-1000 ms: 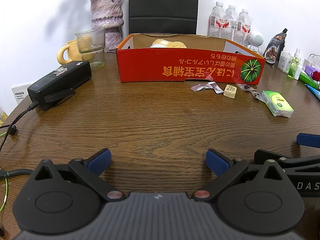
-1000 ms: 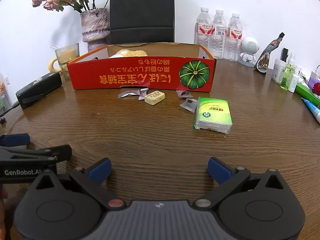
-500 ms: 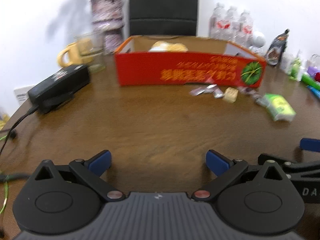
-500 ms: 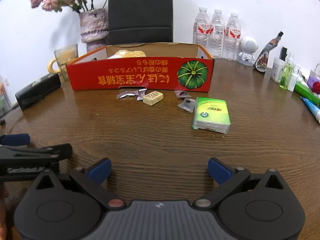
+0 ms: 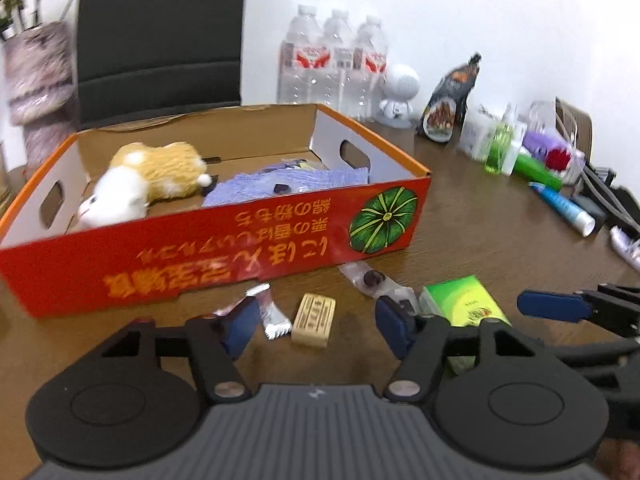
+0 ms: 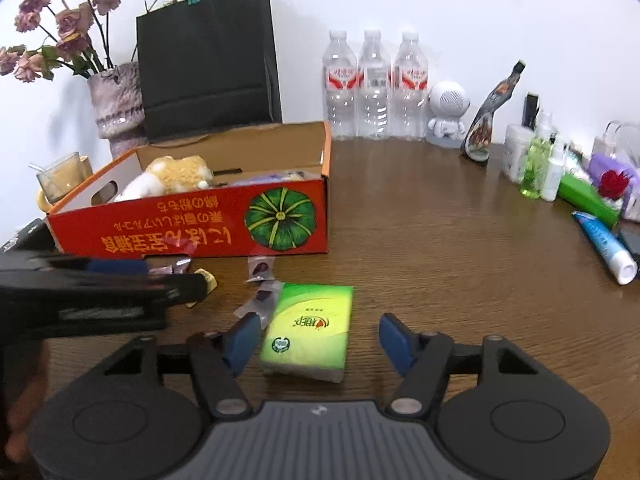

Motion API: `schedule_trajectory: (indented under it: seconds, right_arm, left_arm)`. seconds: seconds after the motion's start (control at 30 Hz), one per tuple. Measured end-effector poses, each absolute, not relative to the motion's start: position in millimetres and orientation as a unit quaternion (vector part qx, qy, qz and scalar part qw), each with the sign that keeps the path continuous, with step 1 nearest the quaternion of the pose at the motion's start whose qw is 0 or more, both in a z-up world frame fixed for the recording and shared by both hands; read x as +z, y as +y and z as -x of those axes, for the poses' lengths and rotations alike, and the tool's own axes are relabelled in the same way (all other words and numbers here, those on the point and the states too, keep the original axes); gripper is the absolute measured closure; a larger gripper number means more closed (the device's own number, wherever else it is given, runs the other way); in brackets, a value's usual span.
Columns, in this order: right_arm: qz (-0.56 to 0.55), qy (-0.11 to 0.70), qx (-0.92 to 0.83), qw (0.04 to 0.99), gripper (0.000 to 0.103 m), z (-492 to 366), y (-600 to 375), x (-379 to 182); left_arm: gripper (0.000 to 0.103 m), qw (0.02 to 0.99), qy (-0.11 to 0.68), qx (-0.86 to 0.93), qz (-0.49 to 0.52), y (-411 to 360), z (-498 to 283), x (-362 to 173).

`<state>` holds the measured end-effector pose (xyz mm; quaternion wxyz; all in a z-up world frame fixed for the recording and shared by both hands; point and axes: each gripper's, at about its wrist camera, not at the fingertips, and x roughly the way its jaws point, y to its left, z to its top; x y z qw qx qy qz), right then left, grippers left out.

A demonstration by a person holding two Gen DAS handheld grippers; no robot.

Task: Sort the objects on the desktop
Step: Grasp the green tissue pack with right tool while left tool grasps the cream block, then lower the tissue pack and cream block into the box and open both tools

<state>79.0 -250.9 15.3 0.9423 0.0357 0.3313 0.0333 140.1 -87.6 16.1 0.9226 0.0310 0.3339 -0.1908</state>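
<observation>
A red cardboard box [image 5: 224, 252] [image 6: 192, 228] stands on the wooden table and holds a plush toy [image 5: 148, 180] [image 6: 172, 176] and a purple packet [image 5: 288, 182]. In front of it lie a beige eraser-like block [image 5: 314, 319], several small wrappers [image 5: 272, 312] [image 6: 260, 270] and a green tissue pack [image 6: 308, 330] [image 5: 466, 304]. My left gripper [image 5: 318, 326] is open, low over the block and wrappers. My right gripper [image 6: 316, 338] is open, its fingers either side of the tissue pack's near end.
Three water bottles [image 6: 374, 88], a white robot figure [image 6: 446, 114], a snack pouch [image 6: 490, 114], small bottles [image 6: 536, 168] and a toothpaste tube [image 6: 604, 246] line the back and right. A black bag [image 6: 208, 60] and flower vase [image 6: 118, 108] stand behind the box.
Both grippers have moved forward from the near table edge to the loose items in front of the box. The left one also swung right and rose. Both stay open.
</observation>
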Motion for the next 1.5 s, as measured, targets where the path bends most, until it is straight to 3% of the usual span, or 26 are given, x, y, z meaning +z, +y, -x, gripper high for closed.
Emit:
schedule_trajectory:
  seconds: [0.03,0.17,0.3,0.6,0.8,0.93,1.1,1.27,1.5]
  right_arm:
    - [-0.035,0.334,0.038,0.941,0.039,-80,-250,13]
    - [-0.029,0.341,0.041,0.939,0.051,-84,-249,5]
    - [-0.041,0.340,0.039,0.939,0.058,-82,-254,3]
    - [-0.028,0.329,0.049,0.943,0.060,-42,-253,17]
    - [-0.040,0.301,0.075,0.950,0.060,-12,-259,53]
    - [-0.055,0.261,0.112,0.957,0.060,-18,-262,102]
    - [-0.052,0.252,0.133,0.957,0.060,-96,-253,157]
    - [-0.056,0.341,0.120,0.931,0.060,-221,-231,147]
    - [-0.031,0.403,0.088,0.911,0.059,-315,-205,92]
  left_arm:
    - [0.042,0.920,0.337,-0.196,-0.033,-90,-143,14]
    - [0.067,0.915,0.351,-0.192,-0.047,-94,-147,5]
    - [0.081,0.914,0.354,-0.190,-0.062,-96,-142,5]
    - [0.081,0.923,0.350,-0.150,-0.048,-91,-76,23]
    - [0.081,0.939,0.312,-0.145,0.008,-63,-42,68]
    - [0.081,0.939,0.292,-0.179,0.037,-43,-77,123]
    - [0.081,0.936,0.309,-0.161,0.042,-32,-168,163]
    - [0.081,0.896,0.430,-0.104,0.048,-30,-272,108]
    - [0.080,0.880,0.466,-0.072,0.057,-29,-329,57]
